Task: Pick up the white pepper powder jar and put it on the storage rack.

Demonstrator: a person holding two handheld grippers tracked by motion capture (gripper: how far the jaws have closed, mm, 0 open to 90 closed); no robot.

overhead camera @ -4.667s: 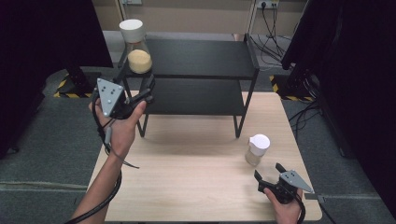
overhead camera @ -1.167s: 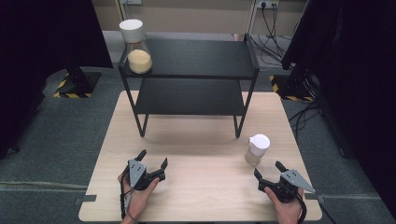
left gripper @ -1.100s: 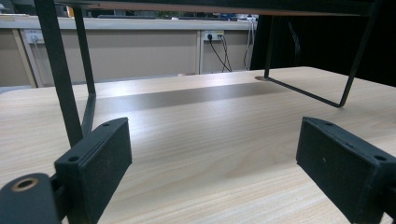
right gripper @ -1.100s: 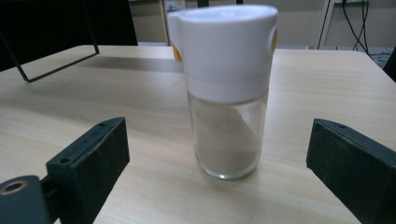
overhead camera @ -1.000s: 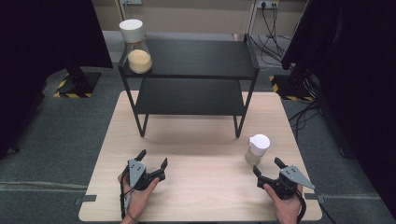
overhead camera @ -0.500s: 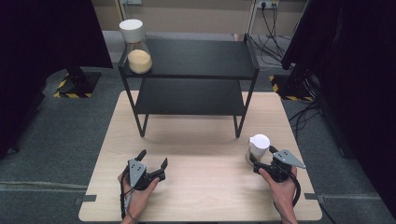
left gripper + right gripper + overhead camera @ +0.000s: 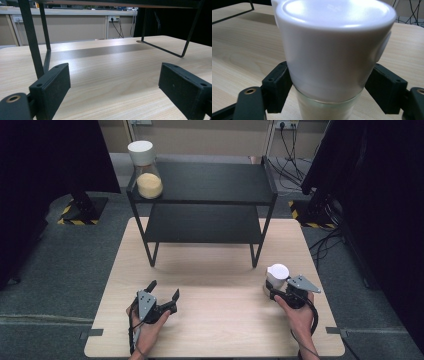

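Observation:
A small glass jar with a white lid (image 7: 276, 272) stands on the wooden table (image 7: 215, 270) at the right front. My right gripper (image 7: 273, 286) has its jaws at either side of the jar. In the right gripper view the jar's lid (image 7: 332, 45) sits between the two black pads (image 7: 278, 85), which press against it, so the right gripper (image 7: 328, 83) is shut on the jar. At the left front my left gripper (image 7: 163, 289) rests low over the table. Its jaws (image 7: 115, 85) are spread wide with nothing between them.
A black two-level shelf (image 7: 200, 182) stands at the back of the table, and a taller jar (image 7: 144, 170) with a white lid and yellow contents stands on the top level's left corner. The shelf's legs (image 7: 32, 42) rise ahead of the left gripper.
My right gripper has moved forward from the table's front edge to the small jar and now holds it. The left gripper, earlier up at the shelf's tall jar, lies still at the left front.

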